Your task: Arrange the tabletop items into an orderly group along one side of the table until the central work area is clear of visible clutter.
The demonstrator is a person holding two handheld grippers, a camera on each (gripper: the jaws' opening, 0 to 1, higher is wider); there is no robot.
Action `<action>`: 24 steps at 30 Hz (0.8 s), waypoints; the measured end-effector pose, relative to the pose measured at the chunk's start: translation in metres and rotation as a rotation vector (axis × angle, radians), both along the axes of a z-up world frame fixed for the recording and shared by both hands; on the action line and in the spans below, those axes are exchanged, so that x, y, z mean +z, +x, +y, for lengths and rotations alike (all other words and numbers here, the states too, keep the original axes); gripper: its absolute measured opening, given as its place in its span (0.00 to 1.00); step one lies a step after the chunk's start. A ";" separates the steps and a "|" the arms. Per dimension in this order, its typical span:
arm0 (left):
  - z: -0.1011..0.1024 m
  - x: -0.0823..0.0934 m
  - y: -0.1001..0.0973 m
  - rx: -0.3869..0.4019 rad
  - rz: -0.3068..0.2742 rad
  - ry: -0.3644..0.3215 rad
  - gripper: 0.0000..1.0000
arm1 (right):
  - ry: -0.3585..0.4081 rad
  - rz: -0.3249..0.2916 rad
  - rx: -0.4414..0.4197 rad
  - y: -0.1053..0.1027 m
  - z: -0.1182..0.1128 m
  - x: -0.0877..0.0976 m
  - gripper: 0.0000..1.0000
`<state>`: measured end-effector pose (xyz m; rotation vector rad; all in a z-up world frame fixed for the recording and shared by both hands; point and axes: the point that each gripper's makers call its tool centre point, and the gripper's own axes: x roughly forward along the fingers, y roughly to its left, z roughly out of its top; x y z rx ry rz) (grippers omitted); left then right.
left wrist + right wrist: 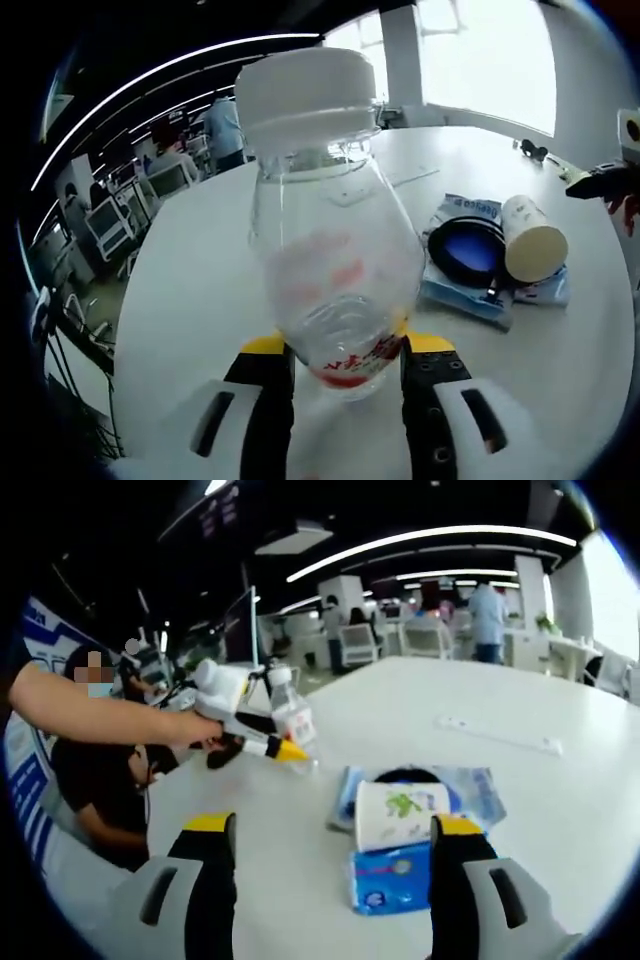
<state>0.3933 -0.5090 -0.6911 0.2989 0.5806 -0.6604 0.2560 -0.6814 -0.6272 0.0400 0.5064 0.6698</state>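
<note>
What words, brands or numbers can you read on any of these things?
None can be read for certain.
Clear bottle in the left gripper: red printing, too blurred.
White cup: green marks, no legible letters.
Blue packets: white printing, too small.
Wall banner: blue shapes, unreadable.

White gripper (333, 855) shells, black jaws, yellow tips, slotted sides
</note>
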 end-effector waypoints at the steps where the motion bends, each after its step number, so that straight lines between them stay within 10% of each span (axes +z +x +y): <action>1: 0.000 0.000 0.001 0.000 -0.001 0.001 0.40 | -0.001 0.000 0.000 0.000 0.000 0.000 0.77; 24: -0.004 0.005 0.000 0.024 -0.014 0.005 0.54 | -0.006 -0.004 -0.004 0.001 -0.004 0.001 0.77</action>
